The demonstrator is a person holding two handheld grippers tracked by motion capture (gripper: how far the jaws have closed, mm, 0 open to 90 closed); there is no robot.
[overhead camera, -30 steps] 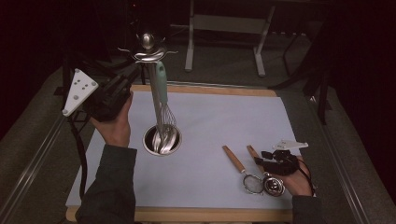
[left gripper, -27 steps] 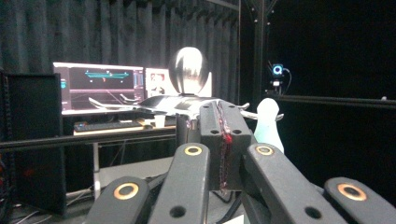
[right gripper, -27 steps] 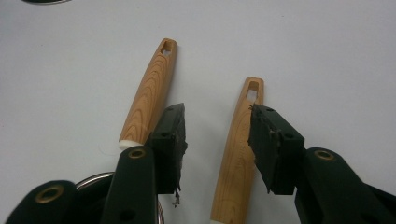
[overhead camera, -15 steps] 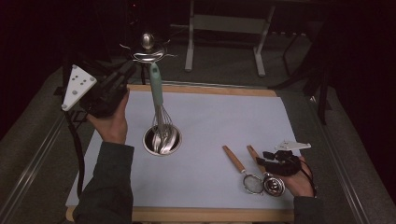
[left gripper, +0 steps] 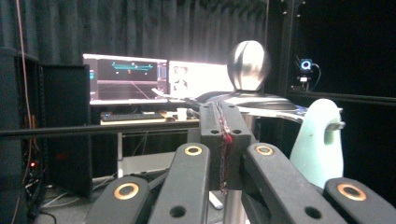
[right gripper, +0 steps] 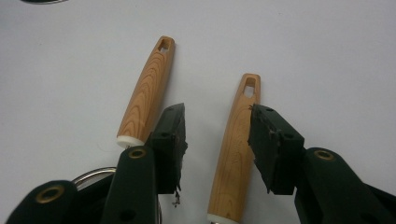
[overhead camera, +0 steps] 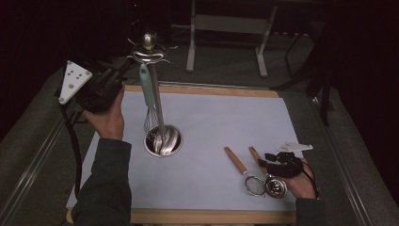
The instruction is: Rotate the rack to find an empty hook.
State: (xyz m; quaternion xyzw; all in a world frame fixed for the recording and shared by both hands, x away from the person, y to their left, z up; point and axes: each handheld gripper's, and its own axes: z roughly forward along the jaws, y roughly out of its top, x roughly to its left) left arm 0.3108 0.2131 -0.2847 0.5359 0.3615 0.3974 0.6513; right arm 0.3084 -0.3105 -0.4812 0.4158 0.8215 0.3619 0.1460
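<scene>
Between right gripper's jaws, wooden handle.

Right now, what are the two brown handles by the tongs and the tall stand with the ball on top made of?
The two brown handles look like wood: wavy grain, smooth matte finish, pale caps at one end. The tall stand looks like polished metal, maybe steel: its ball and round base shine and mirror light.
</scene>
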